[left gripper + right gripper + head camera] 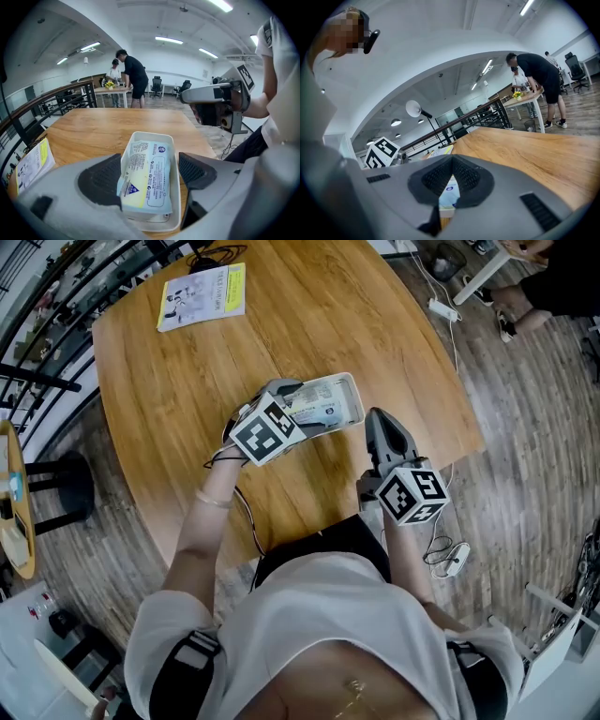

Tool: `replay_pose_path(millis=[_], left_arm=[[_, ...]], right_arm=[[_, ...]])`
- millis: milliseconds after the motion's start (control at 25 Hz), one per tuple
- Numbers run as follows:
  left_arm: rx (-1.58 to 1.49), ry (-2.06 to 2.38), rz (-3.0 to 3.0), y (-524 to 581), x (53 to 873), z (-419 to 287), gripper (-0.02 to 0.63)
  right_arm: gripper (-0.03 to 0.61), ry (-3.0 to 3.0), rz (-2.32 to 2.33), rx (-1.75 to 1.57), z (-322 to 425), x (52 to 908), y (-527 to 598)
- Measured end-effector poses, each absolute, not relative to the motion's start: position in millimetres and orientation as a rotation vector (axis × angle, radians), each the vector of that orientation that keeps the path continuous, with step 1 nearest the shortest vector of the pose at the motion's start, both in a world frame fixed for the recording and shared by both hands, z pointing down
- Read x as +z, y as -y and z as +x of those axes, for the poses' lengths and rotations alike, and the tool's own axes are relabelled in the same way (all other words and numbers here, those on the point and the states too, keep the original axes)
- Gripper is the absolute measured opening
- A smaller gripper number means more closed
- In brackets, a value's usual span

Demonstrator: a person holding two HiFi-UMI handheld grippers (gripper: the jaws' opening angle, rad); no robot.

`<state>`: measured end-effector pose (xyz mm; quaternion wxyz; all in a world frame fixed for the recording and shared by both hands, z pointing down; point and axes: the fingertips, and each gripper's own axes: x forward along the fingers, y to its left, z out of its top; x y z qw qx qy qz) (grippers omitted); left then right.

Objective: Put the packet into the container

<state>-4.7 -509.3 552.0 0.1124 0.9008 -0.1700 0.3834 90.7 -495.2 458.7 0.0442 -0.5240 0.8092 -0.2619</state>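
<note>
An open office with ceiling strip lights and a dark railing [70,98] along one side; people [133,77] stand at a far desk. The wooden counter [281,324] is mostly bare, with a booklet [202,296] near its far corner and a power strip [442,309] on the floor beyond the edge

The white container [174,187] sits near the counter's front edge, close to the person. The packet [323,411] lies flat inside it, its long axis running along the container's length and in line with the reach of the left tongs [146,169]. Those tongs are spread wide and straddle the container, one pad on each long side. The packet's left edge rides up at the rim close to the left pad; I cannot tell whether they touch

The right tongs [378,418] are pressed together with nothing between them. They are just beside the container's right end and point toward it, with a sliver of the packet showing past their tips

The left tongs are the nearer pair. The packet looks essentially placed, so what remains is likely drawing the left tongs straight back along that long axis without snagging the raised edge
</note>
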Motion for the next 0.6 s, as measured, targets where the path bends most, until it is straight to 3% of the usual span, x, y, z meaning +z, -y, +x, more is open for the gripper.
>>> replay_pose_path(millis=[240, 360, 600], left_arm=[[0.939, 0.631, 2.679, 517.4, 534.1, -4.7, 0.369], [0.821, 0.797, 2.686, 528.6, 521.8, -9.0, 0.246], [0.621, 1.113, 2.668, 544.0, 499.7, -24.7, 0.081]], right_arm=[[0.012, -2.492, -1.587, -0.796, 83.8, 458.2, 494.1], [0.012, -2.504, -1.576, -0.786, 81.1, 454.5, 493.5], [0.012, -2.531, -1.557, -0.74, 77.0, 447.8, 498.7]])
